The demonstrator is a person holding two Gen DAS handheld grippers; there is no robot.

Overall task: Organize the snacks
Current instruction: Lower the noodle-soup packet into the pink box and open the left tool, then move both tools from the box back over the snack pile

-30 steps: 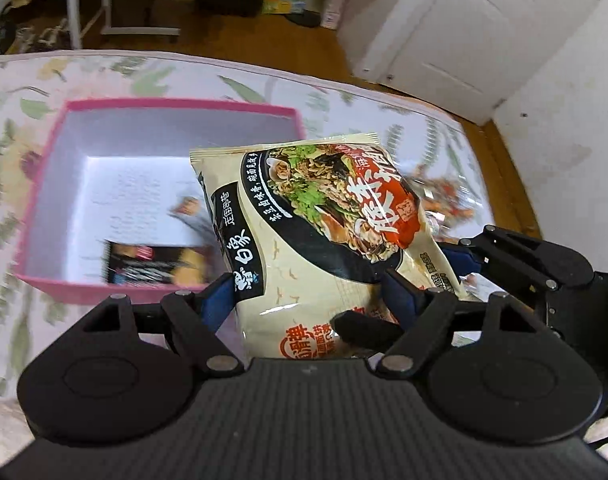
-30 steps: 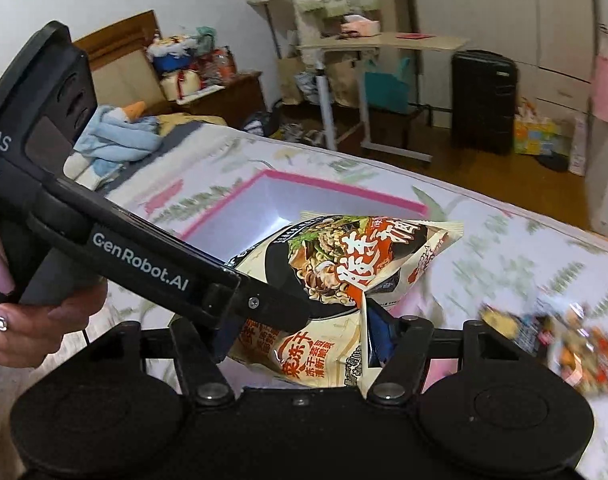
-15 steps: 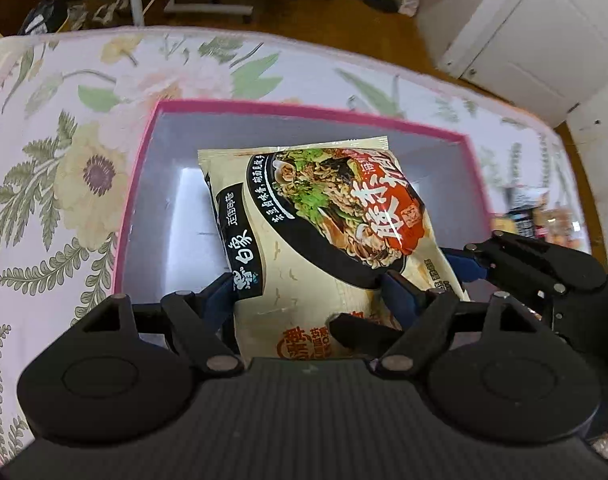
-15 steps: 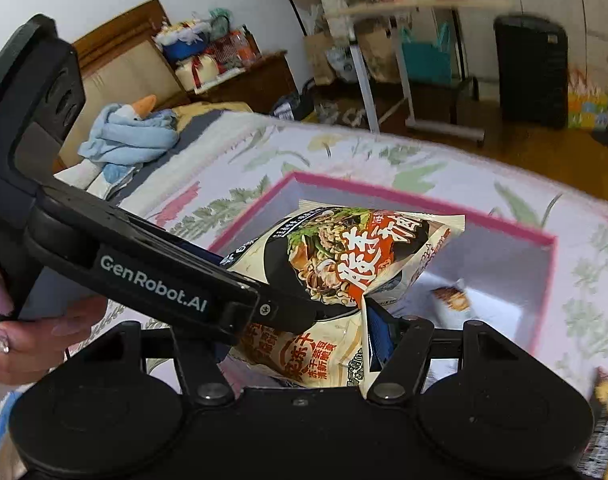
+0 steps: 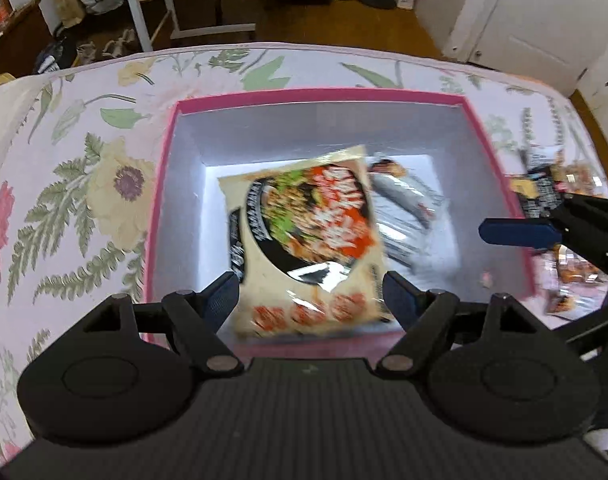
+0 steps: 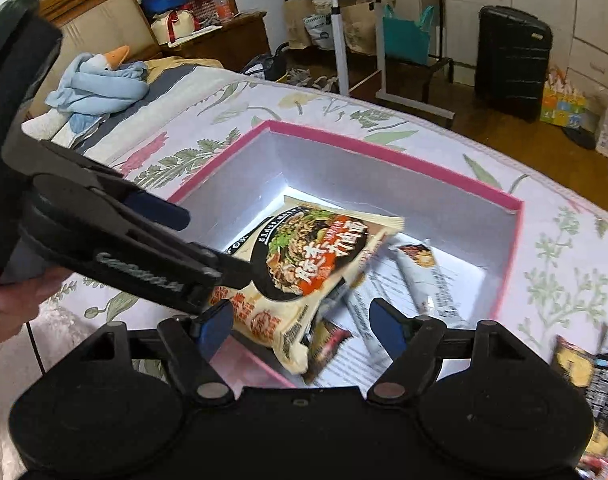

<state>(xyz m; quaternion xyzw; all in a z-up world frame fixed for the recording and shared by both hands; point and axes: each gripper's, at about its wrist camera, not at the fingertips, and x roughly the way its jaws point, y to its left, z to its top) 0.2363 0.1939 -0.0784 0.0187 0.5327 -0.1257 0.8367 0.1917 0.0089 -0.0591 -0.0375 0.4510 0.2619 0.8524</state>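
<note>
A beige noodle packet (image 5: pixel 304 240) with a dark bowl picture lies inside the pink-rimmed box (image 5: pixel 324 94) on the floral bed, blurred, resting tilted on smaller packets (image 5: pixel 408 200). My left gripper (image 5: pixel 310 300) is open above the box's near edge, apart from the packet. My right gripper (image 6: pixel 300 326) is open over the same box (image 6: pixel 384 152); the noodle packet (image 6: pixel 304 264) lies free below it. The left gripper's arm crosses the right wrist view at left.
Loose snack packets lie on the bed right of the box (image 5: pixel 552 192), also in the right wrist view (image 6: pixel 584 368). A blue plush goose (image 6: pixel 100 80) lies at the bed's head. The bed's far edge drops to a wooden floor with a suitcase (image 6: pixel 512 52).
Both grippers held the noodle packet over the box; both have opened and the packet has dropped into the box.
</note>
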